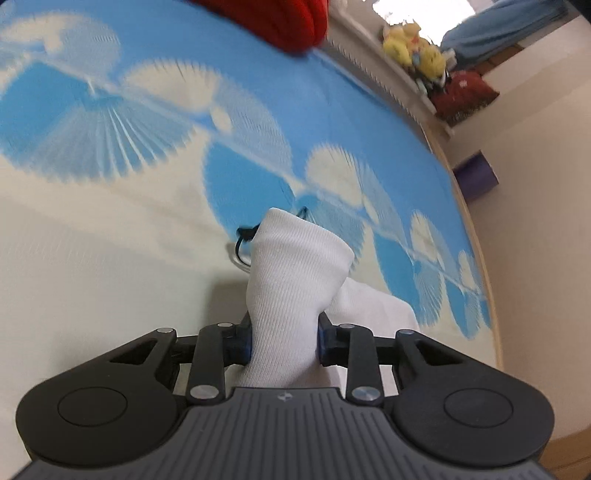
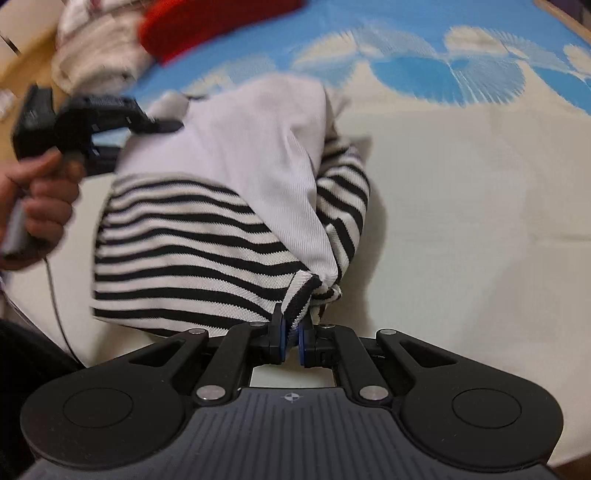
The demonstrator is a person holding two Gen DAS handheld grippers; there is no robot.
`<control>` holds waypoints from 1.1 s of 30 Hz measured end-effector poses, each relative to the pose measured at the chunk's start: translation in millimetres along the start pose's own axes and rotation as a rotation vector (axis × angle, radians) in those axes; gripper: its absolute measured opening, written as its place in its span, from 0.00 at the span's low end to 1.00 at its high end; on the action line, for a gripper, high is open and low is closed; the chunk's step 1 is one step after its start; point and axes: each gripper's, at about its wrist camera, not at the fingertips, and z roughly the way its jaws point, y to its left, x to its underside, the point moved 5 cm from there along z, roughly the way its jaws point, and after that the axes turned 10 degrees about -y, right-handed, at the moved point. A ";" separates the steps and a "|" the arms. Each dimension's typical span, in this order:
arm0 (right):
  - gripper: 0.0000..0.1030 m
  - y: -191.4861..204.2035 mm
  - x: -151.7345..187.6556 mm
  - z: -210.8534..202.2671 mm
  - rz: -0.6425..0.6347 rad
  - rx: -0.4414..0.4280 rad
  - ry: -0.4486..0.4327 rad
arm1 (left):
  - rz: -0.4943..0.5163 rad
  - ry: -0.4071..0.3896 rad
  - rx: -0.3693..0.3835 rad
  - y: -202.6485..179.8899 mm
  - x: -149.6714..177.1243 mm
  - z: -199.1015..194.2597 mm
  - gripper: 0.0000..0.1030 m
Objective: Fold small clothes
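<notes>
A small top, white with black-and-white striped hem and sleeve, lies bunched on the blue-and-cream bed sheet. My right gripper is shut on a striped edge of it at the near side. In the left wrist view my left gripper has a fold of the white ribbed fabric standing up between its pads, which press on it from both sides. From the right wrist view the left gripper shows blurred at the top's far left corner, held by a hand.
A red garment lies further back on the bed, beside a pile of pale clothes. Plush toys sit on a shelf past the bed's edge, and a purple box stands on the floor. A thin black cable lies behind the fold.
</notes>
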 end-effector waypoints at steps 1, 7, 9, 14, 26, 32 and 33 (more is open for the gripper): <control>0.05 6.1 -3.6 -0.4 0.001 -0.021 -0.024 | -0.004 -0.017 -0.016 5.3 -6.1 -6.3 0.40; 0.05 40.9 -2.9 20.1 -0.075 -0.042 -0.016 | 0.127 -0.154 -0.115 15.0 -29.8 -62.2 0.63; 0.05 41.9 -1.1 26.3 -0.099 0.001 0.000 | 0.140 -0.086 -0.022 10.8 -21.5 -73.5 0.62; 0.05 36.4 -0.6 34.1 -0.102 0.051 0.012 | 0.375 0.146 0.048 -7.7 40.5 -71.2 0.57; 0.29 17.8 -37.5 -21.0 0.109 0.092 -0.314 | 0.360 0.161 -0.142 10.8 51.0 -74.9 0.75; 0.43 3.3 -54.8 -3.9 0.238 0.047 -0.341 | 0.329 0.143 -0.200 18.3 26.9 -83.1 0.75; 0.44 4.3 -57.8 5.8 0.253 0.045 -0.326 | 0.323 0.141 -0.207 20.7 23.8 -83.3 0.75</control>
